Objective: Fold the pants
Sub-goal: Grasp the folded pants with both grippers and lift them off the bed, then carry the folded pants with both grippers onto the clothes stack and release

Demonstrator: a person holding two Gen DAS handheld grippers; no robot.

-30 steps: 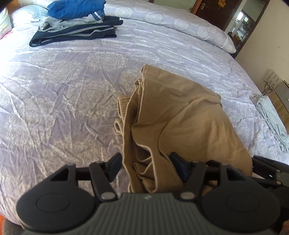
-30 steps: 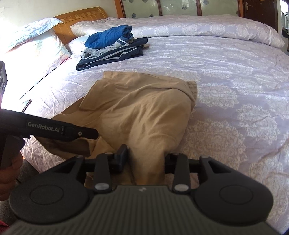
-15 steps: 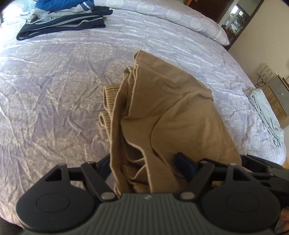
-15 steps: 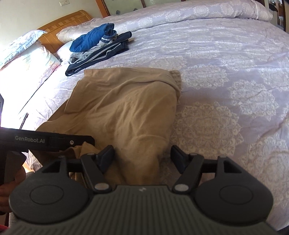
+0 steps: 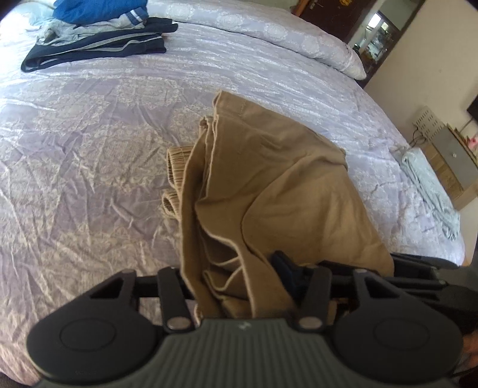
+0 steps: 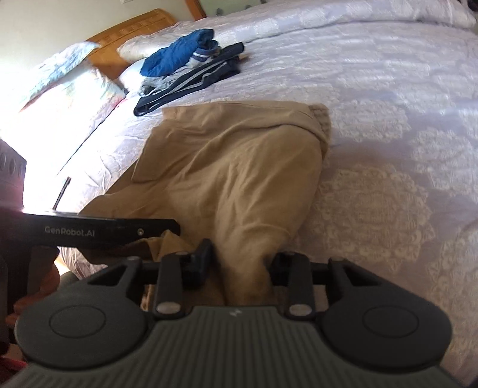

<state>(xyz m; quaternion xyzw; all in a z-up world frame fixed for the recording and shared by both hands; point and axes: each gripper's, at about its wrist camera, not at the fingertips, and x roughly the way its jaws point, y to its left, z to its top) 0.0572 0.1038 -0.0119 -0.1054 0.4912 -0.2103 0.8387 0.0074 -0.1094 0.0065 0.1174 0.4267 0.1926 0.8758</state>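
Both wrist views close, low over bed (image 5: 89, 149), facing headboard; share tan pants (image 5: 283, 185), clothes pile (image 6: 185, 65).

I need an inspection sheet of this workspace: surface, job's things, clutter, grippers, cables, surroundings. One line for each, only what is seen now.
Surface: bed with a wrinkled lilac patterned cover.
Job's things: tan pants, bunched, partly folded over, near end lifted off the bed.
Clutter: pile of blue, grey and navy clothes at the far side; pale cloth on the bed edge.
Grippers: left gripper and right gripper each have pants fabric between the fingers; grip not certain.
Cables: a dark cord by the wall, unclear.
Surroundings: wooden headboard, pillows, dark doorway.
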